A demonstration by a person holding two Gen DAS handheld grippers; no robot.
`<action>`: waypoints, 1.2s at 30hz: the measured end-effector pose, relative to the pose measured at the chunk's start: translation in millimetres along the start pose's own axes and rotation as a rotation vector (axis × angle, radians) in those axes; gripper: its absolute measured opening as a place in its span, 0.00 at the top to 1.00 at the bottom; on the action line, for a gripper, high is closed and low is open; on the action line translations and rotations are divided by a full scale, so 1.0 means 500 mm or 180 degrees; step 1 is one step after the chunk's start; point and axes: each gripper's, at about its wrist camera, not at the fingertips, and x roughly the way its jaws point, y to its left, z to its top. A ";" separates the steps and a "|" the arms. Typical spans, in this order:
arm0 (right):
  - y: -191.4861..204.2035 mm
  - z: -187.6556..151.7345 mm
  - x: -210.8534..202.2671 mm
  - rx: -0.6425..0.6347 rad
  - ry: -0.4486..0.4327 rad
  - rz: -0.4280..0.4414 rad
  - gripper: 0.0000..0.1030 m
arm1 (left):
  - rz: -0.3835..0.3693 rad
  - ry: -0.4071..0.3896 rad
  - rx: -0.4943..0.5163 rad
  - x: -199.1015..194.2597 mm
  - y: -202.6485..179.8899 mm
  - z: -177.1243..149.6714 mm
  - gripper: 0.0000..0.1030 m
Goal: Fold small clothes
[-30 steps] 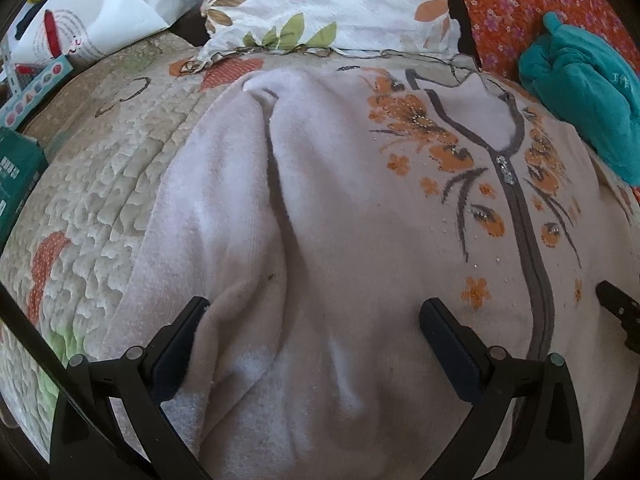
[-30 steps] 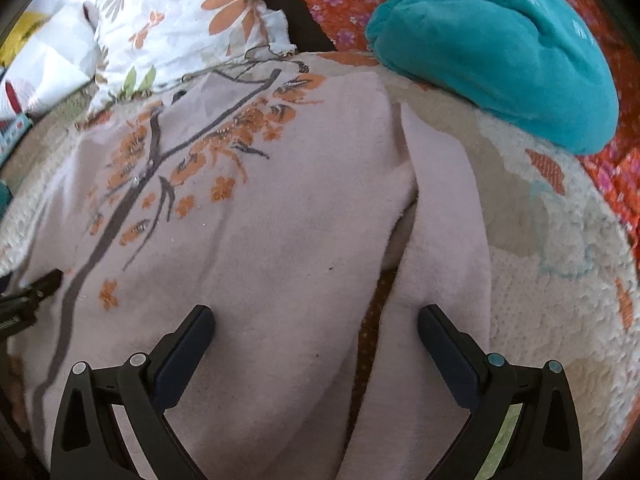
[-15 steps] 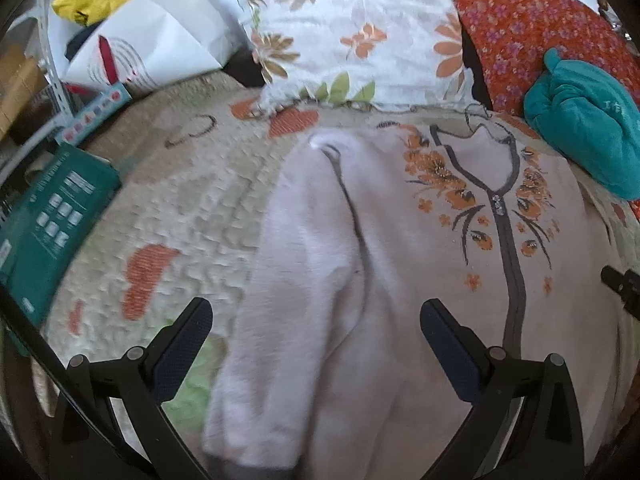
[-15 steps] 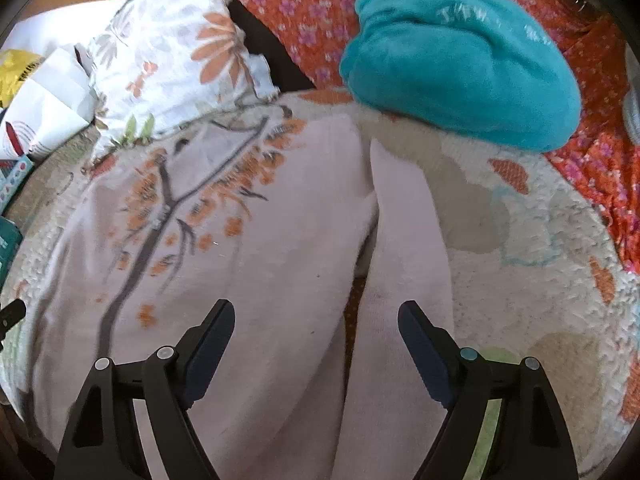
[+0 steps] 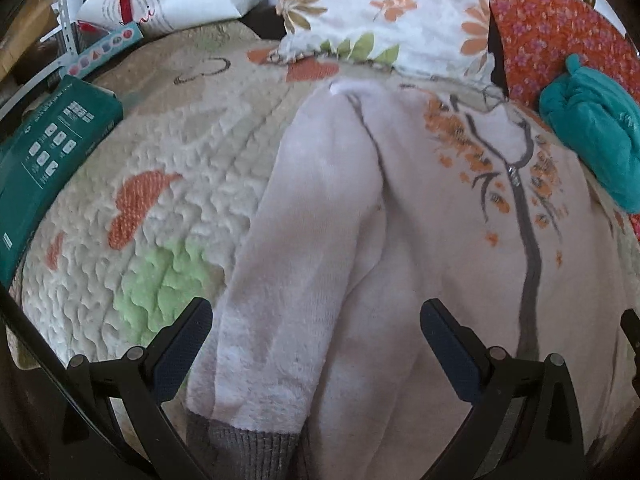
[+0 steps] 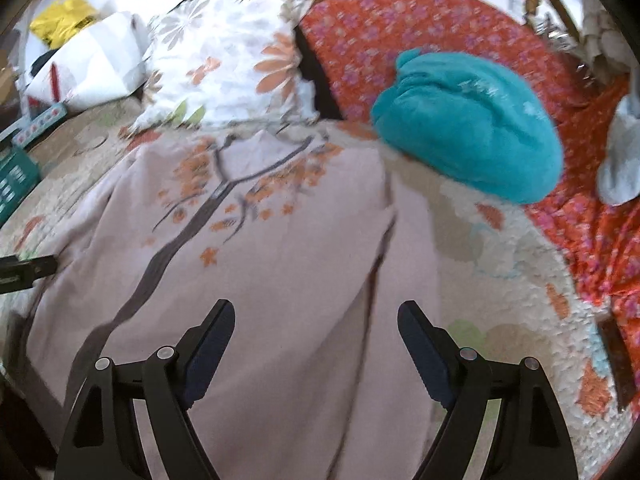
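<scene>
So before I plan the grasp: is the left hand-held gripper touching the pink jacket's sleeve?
Cannot tell. In the left wrist view the open left hand-held gripper straddles the sleeve of the pink jacket, but neither contact nor a gap shows.

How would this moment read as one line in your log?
stage: pre-grasp | left gripper: open over sleeve | right gripper: open | jacket: flat, unfolded

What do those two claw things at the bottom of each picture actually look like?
Both look alike. The left claw and right claw each have two matte black plastic fingers shaped like angular, open-framed struts, joined with round silver-grey pivot pins. The inner faces carry dark navy ribbed pads. No cables, labels or sleeves show.
</scene>
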 end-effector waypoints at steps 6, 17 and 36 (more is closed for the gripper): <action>0.022 -0.014 0.034 -0.0076 0.0165 0.0168 0.15 | 0.0001 0.0125 0.0071 0.031 -0.012 -0.018 0.00; 0.041 -0.046 0.102 -0.0058 0.0416 0.0312 0.12 | 0.0145 0.0067 0.0187 0.049 -0.030 -0.025 0.00; 0.042 -0.052 0.115 0.0032 0.0362 0.0366 0.00 | 0.0078 -0.0048 0.0114 0.042 -0.025 -0.021 0.00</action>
